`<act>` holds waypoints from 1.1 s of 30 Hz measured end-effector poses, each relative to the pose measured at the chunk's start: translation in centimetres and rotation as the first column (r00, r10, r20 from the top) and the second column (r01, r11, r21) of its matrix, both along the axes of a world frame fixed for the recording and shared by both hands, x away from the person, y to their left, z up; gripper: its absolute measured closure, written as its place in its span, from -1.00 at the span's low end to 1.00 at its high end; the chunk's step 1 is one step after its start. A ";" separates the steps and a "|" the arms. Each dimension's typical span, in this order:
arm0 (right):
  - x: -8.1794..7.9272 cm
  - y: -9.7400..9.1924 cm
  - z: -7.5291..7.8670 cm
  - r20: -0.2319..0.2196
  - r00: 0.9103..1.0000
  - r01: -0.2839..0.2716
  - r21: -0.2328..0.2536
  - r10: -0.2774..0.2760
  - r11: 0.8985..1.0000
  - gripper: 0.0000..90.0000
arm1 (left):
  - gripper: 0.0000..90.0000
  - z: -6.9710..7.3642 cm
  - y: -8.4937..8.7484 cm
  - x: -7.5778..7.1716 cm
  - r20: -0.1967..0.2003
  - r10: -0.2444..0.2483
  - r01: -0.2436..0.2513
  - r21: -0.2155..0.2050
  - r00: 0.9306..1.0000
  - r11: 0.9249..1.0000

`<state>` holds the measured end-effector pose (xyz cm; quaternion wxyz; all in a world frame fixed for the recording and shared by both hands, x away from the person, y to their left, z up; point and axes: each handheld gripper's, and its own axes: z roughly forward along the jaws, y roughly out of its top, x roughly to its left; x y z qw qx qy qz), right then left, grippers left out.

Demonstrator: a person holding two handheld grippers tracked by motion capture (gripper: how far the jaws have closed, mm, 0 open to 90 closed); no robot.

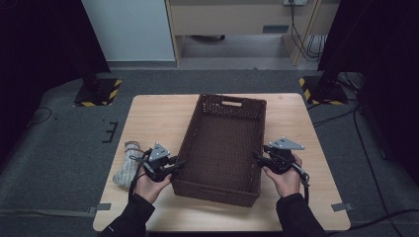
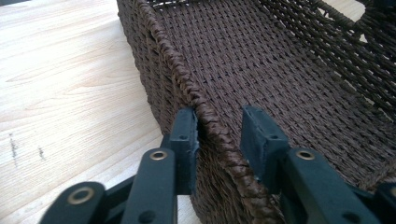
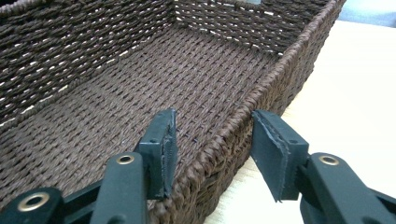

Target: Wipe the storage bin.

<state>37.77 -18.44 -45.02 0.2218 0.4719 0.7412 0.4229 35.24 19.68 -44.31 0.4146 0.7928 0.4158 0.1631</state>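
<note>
**Basket rim straddled on both sides, not clamped yet**

The brown woven basket (image 1: 222, 148) is sat in the middle of the light wooden table (image 1: 148, 123), long way pointing away from the person, nothing seen inside it. The left gripper (image 1: 174, 164) is parked over the left long rim and the right gripper (image 1: 257, 157) over the right long rim, both near the front end.

In the left gripper view the braided rim (image 2: 205, 116) is set between the jaws: the outer pad is touching or nearly touching it, while a clear gap is left at the inner pad. So it's partly open, nothing pinched. Same deal on the right, jaws held wider, rim (image 3: 233, 126) in the gap with daylight on both sides.

For a clean lift, the pads should probably be pushed lower so the whole braid is caught, then both closed together, otherwise a tilt is likely.

Room-wise: plenty of bare table beyond and to the right. A folded cloth (image 1: 127, 163) is lying at the left edge just behind the left gripper, so a leftward slide could bump it.
</note>
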 end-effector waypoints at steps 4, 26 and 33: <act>0.4 0.2 -0.2 -0.003 1.000 -0.011 -0.011 0.011 1.000 0.22 | 0.19 0.3 0.4 0.7 0.016 0.038 -0.038 -0.014 0.999 0.999; 1.9 0.1 -0.5 -0.034 0.998 -0.061 -0.036 0.060 0.997 0.24 | 0.22 -0.9 -2.1 -0.4 -0.004 0.025 -0.025 0.003 1.000 1.000; 1.9 -0.1 -0.8 -0.027 0.998 -0.059 -0.027 0.058 0.998 0.26 | 0.10 -0.7 -1.8 -0.3 0.010 0.018 -0.018 -0.004 1.000 1.000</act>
